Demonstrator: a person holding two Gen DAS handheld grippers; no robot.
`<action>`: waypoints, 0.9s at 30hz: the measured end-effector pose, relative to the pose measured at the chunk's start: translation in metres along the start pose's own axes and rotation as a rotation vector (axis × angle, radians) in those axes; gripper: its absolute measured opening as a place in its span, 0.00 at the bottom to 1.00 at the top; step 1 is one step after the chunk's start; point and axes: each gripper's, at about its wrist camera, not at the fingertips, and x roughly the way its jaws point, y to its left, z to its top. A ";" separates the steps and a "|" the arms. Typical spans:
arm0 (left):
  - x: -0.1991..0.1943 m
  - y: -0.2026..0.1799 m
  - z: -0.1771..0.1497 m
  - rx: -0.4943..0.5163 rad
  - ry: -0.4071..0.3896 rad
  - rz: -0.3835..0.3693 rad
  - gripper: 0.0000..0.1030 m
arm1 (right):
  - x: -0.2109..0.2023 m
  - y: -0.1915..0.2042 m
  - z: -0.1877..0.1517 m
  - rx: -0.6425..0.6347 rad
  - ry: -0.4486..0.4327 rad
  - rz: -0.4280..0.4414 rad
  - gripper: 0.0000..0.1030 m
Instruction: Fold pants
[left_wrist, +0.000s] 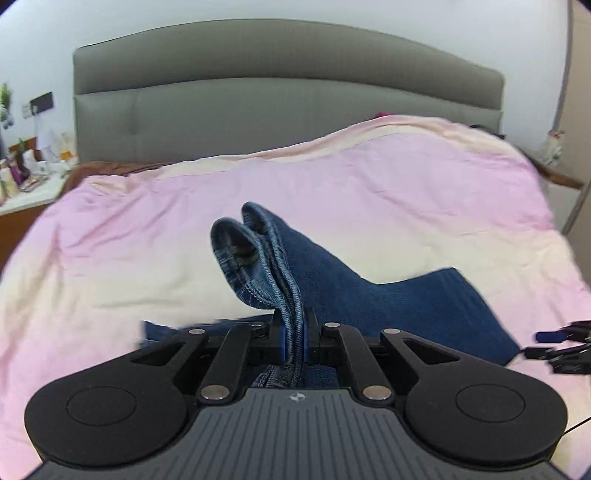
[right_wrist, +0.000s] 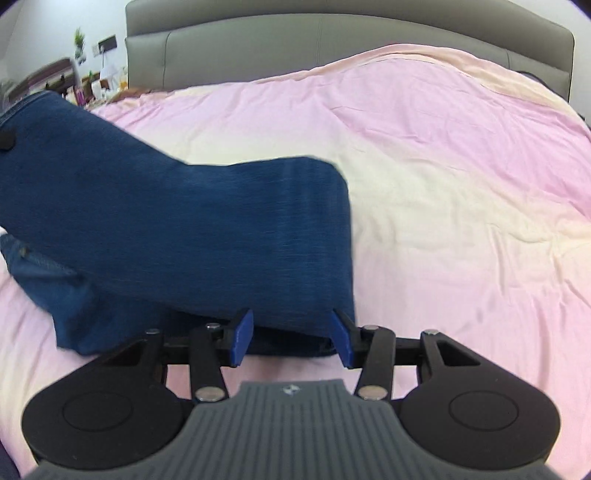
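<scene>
The left gripper (left_wrist: 291, 332) is pinching the jeans (left_wrist: 388, 295) hem tight; the right gripper (right_wrist: 291, 336) is standing open, pads apart at the fold on the bedcover (right_wrist: 443, 166).

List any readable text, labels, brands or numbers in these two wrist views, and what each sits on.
No readable text in either view.
Small white emblem on the left gripper's grey housing: a symbol, no letters.
Same emblem on the right gripper's housing: no letters.
Bottles and boxes on the bedside table: any labels too small and blurred to read.
Jeans: no visible tag or brand patch.
</scene>
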 end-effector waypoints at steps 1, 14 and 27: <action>0.010 0.009 0.001 -0.005 0.026 0.020 0.08 | 0.003 0.001 0.004 0.010 -0.003 0.008 0.42; 0.069 0.102 -0.055 -0.127 0.168 0.059 0.08 | 0.039 0.040 0.010 -0.059 0.045 0.072 0.42; 0.112 0.110 -0.078 -0.065 0.211 0.106 0.11 | 0.065 0.036 0.036 -0.033 0.033 0.006 0.13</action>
